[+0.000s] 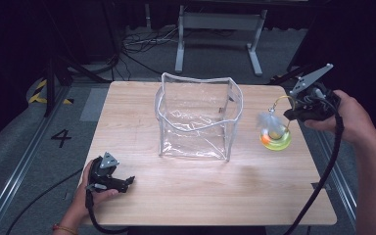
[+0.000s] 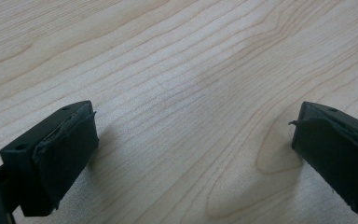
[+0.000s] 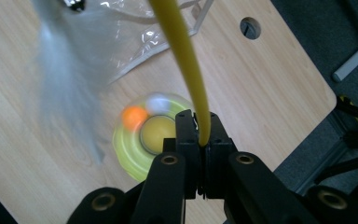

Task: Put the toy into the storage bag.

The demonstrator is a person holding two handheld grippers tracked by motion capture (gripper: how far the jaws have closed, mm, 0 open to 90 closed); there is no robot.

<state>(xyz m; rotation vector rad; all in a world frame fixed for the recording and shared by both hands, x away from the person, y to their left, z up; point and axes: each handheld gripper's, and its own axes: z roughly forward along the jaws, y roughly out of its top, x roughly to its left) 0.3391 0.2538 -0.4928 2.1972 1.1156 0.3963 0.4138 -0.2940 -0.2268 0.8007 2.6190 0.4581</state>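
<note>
Right gripper view: right gripper (image 3: 199,140) clamps yellow wand (image 3: 182,60) — feather (image 3: 63,79) blurred; left gripper (image 2: 191,140) wide open, empty.

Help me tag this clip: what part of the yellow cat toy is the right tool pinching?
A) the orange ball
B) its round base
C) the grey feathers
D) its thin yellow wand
D: the right tool is shut on the thin yellow wand, above the round base.

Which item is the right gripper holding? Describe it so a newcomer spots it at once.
Start at the clear plastic bag standing in the middle of the wooden table; look just to its right. There hangs a cat toy: a yellow-green ring base with an orange ball, a grey feather tuft above, its yellow wire pinched by the right gripper. It's the only coloured item there.
</note>
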